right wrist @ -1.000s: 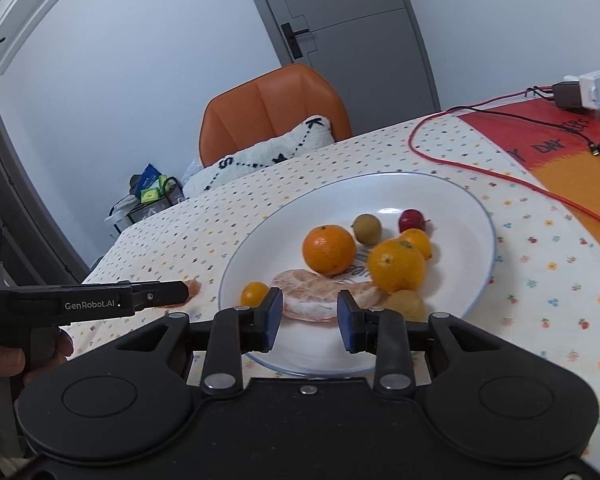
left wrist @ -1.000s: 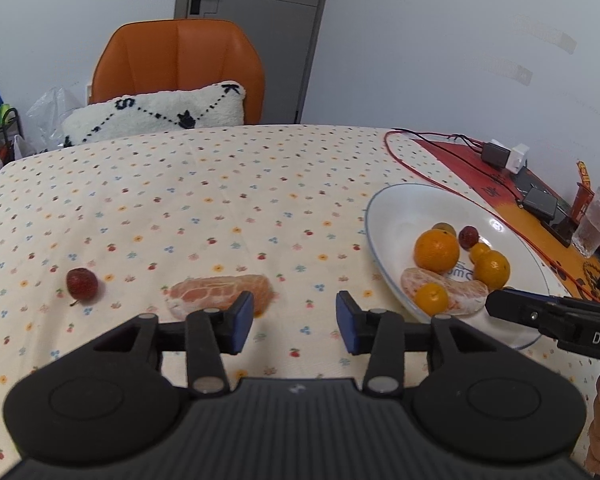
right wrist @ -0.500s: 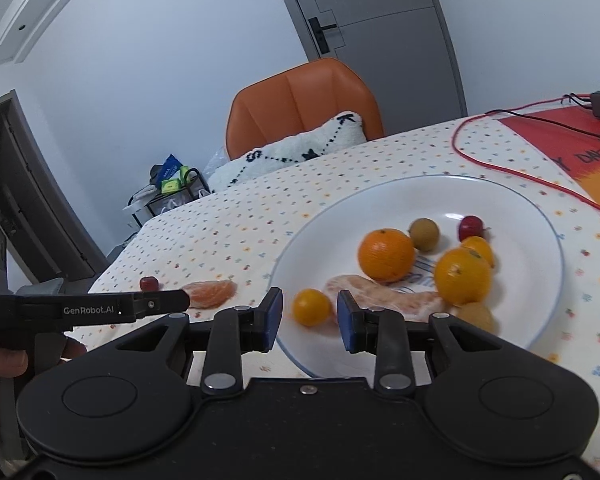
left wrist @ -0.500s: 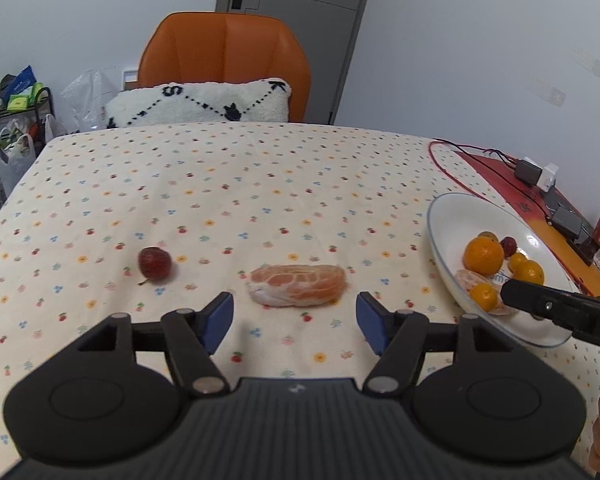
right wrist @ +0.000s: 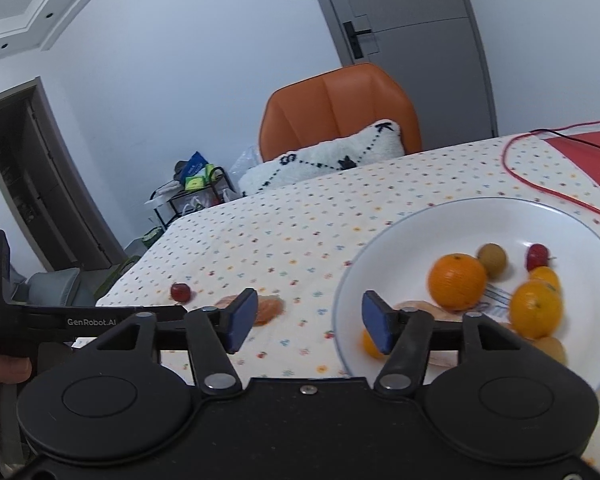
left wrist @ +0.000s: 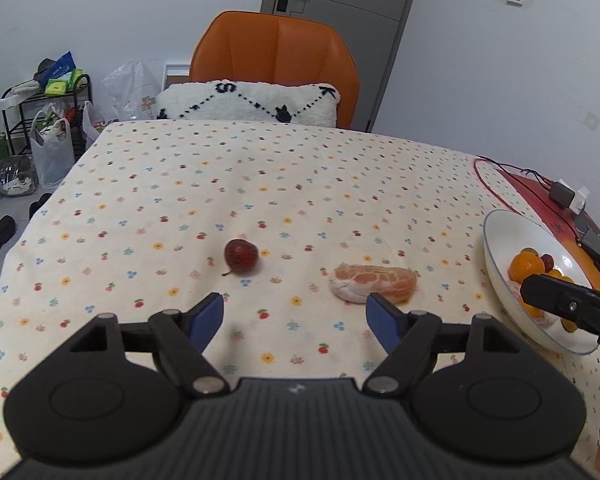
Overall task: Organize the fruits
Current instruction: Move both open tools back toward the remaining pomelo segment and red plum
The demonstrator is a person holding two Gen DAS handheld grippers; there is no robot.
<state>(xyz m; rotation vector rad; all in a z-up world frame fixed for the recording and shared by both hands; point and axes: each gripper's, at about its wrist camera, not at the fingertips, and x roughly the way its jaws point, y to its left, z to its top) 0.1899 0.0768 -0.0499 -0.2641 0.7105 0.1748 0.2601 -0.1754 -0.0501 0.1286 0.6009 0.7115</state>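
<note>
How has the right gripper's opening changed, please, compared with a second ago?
Yes: the right gripper has opened wider; its fingers now straddle the plate's near rim.

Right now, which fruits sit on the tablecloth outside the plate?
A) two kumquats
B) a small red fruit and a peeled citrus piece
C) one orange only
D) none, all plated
B: the small red fruit and the peeled citrus piece lie on the tablecloth, left of the plate.

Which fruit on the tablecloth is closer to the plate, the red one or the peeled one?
The peeled orange piece. It lies between the small red fruit and the white plate; the red one sits farther left.
</note>
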